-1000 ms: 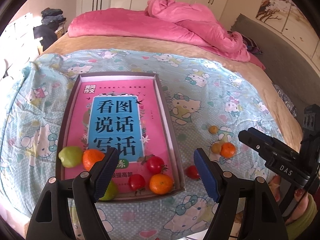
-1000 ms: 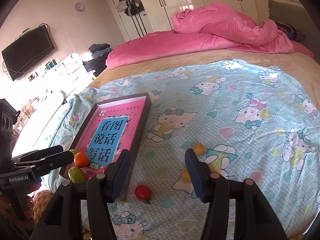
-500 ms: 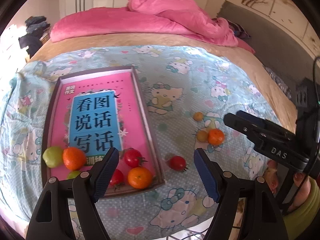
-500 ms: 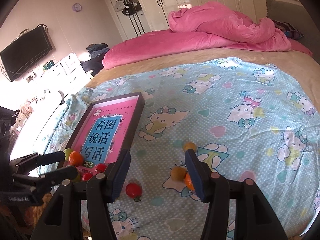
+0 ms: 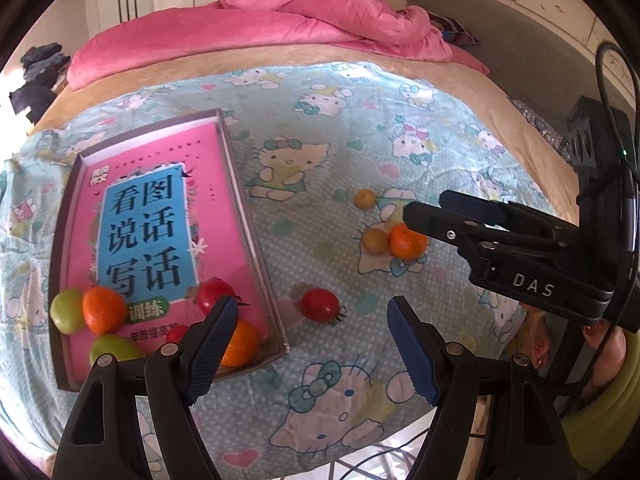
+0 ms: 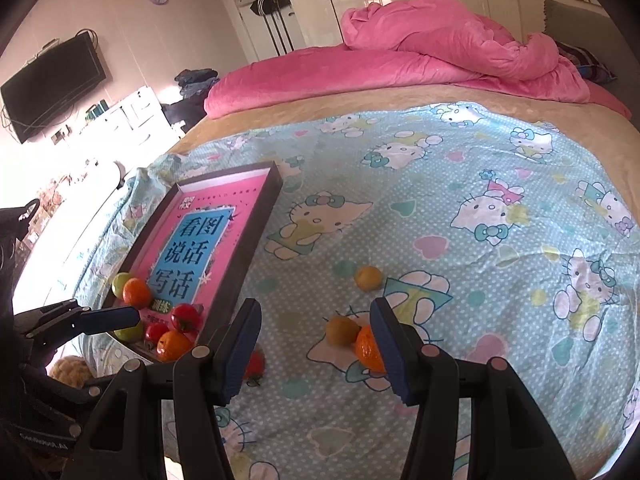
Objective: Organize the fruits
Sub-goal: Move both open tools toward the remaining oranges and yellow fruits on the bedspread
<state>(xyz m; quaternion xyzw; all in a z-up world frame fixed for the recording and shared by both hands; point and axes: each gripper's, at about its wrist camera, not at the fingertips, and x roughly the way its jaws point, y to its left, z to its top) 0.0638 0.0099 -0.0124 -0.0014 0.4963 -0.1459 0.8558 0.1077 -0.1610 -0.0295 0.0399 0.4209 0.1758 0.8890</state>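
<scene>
A shallow dark box [image 5: 248, 216] with a pink book in it lies on the Hello Kitty sheet and holds several fruits at its near end: oranges [image 5: 103, 309], green fruits [image 5: 66, 310] and tomatoes [image 5: 214, 292]. Loose on the sheet are a red tomato [image 5: 320, 305], an orange [image 5: 407, 241] touching a brownish fruit [image 5: 375, 240], and a small yellow fruit [image 5: 364, 199]. My left gripper [image 5: 310, 350] is open and empty, just short of the loose tomato. My right gripper [image 6: 316, 346] is open and empty, with the brownish fruit [image 6: 342, 330] and orange [image 6: 368, 348] at its right finger.
A pink duvet [image 6: 440, 52] is heaped at the far side of the bed. The bed's near edge [image 5: 360, 452] runs just under my left gripper. A TV [image 6: 52, 84] and white drawers stand by the left wall.
Both grippers have swung right and come closer to the loose fruits. The loose tomato now sits between my left fingers' line of view; the right gripper has reached the orange pair.
</scene>
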